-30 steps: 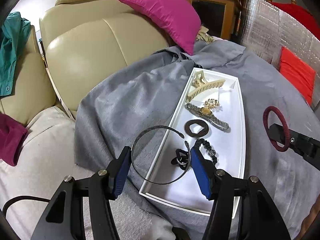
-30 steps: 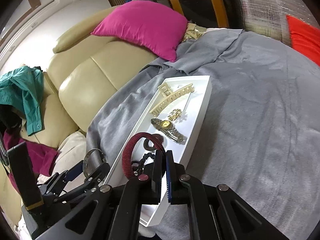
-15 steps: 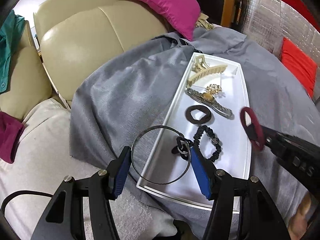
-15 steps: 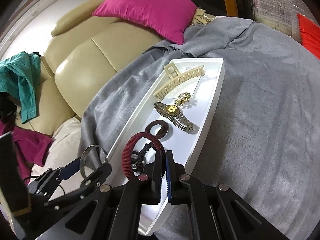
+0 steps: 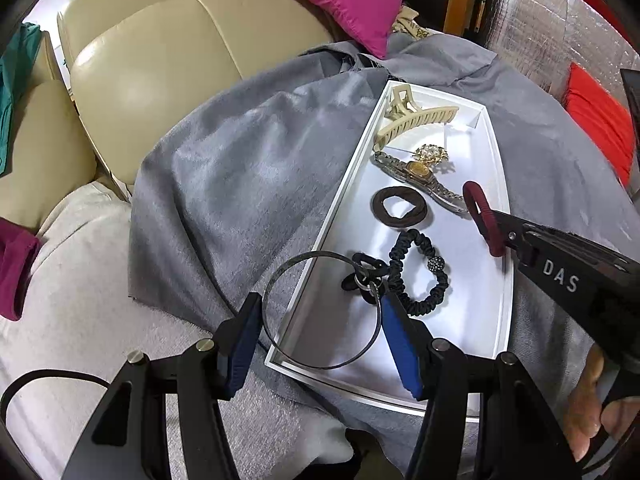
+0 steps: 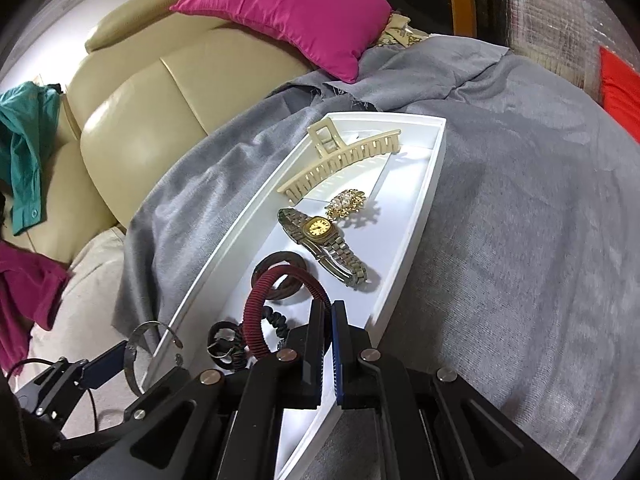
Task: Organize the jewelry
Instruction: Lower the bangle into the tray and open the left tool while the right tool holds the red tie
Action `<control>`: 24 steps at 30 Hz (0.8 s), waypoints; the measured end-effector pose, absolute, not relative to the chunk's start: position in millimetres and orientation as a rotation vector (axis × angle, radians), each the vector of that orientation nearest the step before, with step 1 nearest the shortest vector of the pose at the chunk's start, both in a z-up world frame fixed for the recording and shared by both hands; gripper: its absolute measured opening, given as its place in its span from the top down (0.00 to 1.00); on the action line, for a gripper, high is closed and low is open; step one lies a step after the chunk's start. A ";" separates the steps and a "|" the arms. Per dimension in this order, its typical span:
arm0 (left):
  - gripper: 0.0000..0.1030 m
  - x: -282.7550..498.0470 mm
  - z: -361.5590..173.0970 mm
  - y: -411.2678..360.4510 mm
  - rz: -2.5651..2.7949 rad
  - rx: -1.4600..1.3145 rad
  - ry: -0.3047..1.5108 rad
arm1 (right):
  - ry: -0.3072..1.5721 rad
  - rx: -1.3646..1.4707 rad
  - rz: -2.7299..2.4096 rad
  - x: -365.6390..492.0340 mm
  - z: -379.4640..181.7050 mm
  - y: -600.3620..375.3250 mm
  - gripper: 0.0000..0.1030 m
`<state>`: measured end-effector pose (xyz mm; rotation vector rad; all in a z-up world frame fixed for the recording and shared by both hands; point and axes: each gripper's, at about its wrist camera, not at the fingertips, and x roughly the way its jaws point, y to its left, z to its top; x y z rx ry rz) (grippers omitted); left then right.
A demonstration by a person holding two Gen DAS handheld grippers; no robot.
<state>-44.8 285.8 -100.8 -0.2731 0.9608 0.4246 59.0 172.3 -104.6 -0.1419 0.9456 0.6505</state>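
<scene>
A white tray (image 5: 344, 200) (image 6: 420, 216) lies on a grey cloth. It holds a cream claw clip (image 5: 412, 120), a gold brooch (image 5: 430, 155), a watch (image 5: 420, 174), a brown hair tie (image 5: 400, 206), a black beaded scrunchie (image 5: 420, 276) and small black ties (image 5: 364, 272). My left gripper (image 5: 320, 320) is shut on a thin metal bangle (image 5: 288, 352), spanning it over the tray's near left corner. My right gripper (image 6: 330, 320) (image 5: 508, 236) is shut on a dark red ring (image 6: 256, 320) (image 5: 480, 216), held just above the tray beside the brown tie.
A cream leather sofa (image 5: 180, 60) with a magenta cushion (image 6: 288, 12) stands behind the cloth. A red cushion (image 5: 596, 120) lies at the right. A teal garment (image 6: 24, 152) hangs at the left. A hand (image 5: 588, 412) grips the right tool.
My right gripper has come down and inward with the red ring, from beside the tray to over its white floor. The left gripper still grips the bangle and has tipped slightly.
</scene>
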 end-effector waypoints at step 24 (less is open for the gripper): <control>0.40 -37.4 -115.9 291.6 0.455 -0.281 1.022 | 0.913 -0.322 0.639 64.1 -116.9 193.3 0.96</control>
